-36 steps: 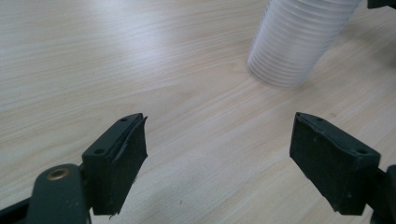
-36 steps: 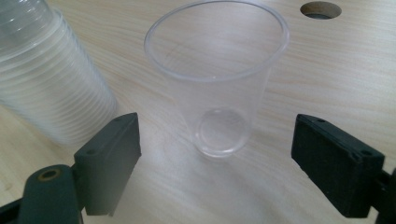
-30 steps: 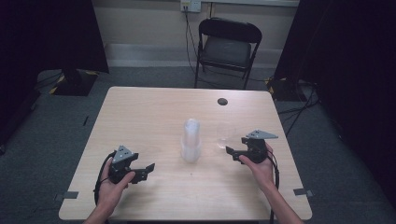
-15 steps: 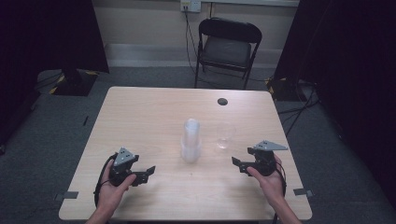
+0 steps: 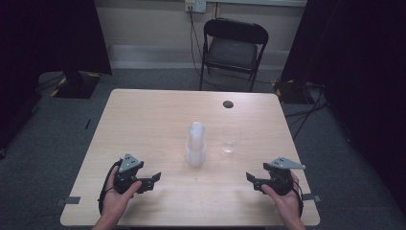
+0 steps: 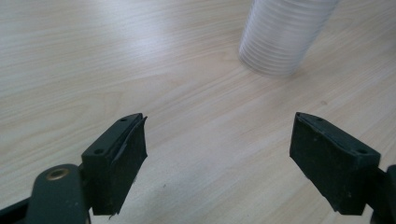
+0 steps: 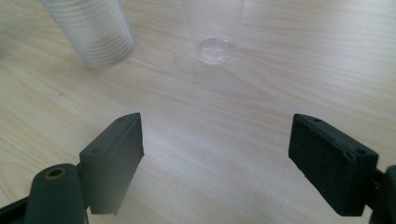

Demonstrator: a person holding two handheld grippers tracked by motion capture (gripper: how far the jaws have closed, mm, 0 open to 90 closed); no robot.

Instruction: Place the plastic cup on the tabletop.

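The stack (image 5: 196,145) is standing upright at the table's (image 5: 143,120) middle, long axis vertical; the cup (image 5: 230,139) is standing just beside it, mouth up. Both the left gripper (image 5: 152,178) and right gripper (image 5: 251,178) are resting spread and empty near the table's near edge, the right's jaws having just been closing slightly.

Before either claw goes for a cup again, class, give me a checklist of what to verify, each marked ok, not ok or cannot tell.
1. Left claw open, nothing between its jaws: ok.
2. Right claw open, nothing between its jaws: ok.
3. Stack of cups upright: ok.
4. Single clear cup upright, apart from the stack: ok.
5. Bare table between claws and cups: ok.
6. Whether the stacked cups will separate easily: cannot tell.
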